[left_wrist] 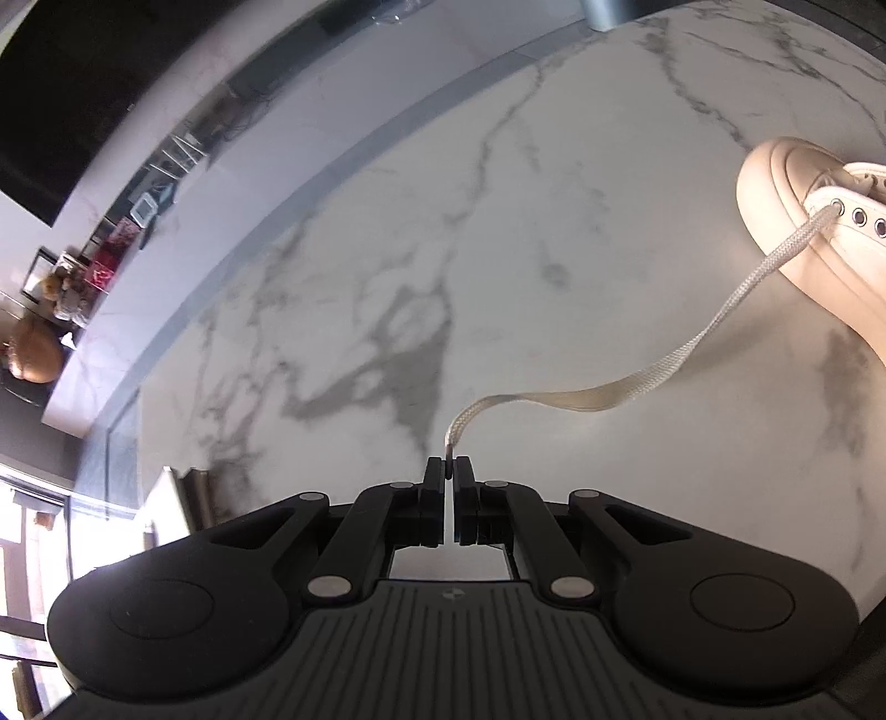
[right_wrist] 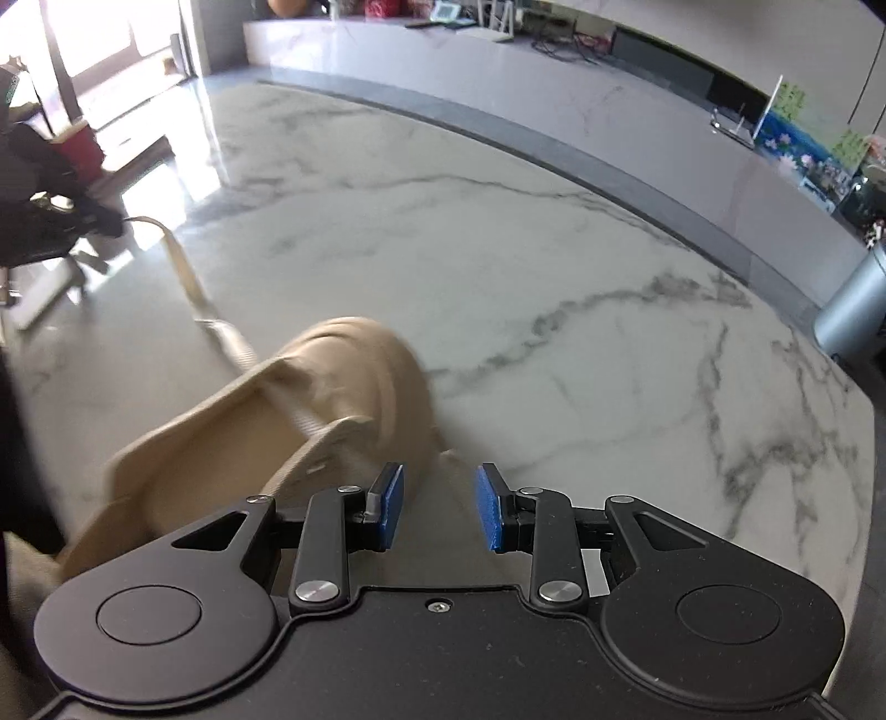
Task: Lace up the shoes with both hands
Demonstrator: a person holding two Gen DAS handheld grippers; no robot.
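Shoelace, a flat woven cream-white strip, runs from the first metal eyelet of a cream-white low sneaker down across the counter, and its free end is pinched between the pressed-together jaws of the left hand-held gripper. That white marble-patterned counter with grey veins carries the sneaker near its right side in the left wrist view; the sneaker stands upright, toe toward the camera, with a row of open eyelets along its flap. In the right wrist view the sneaker appears blurred just beside the blue-padded fingers of the right hand-held gripper, whose jaws stand spread with nothing between them.

Beyond the counter's dark grey edge band lies a long pale ledge against the wall, cluttered with cables, framed pictures and small boxes too small to make out. A cylindrical blue-grey metal bin stands beyond the counter's far edge; its contents cannot be seen. Bright window light falls across the glossy floor beside a dark chair.
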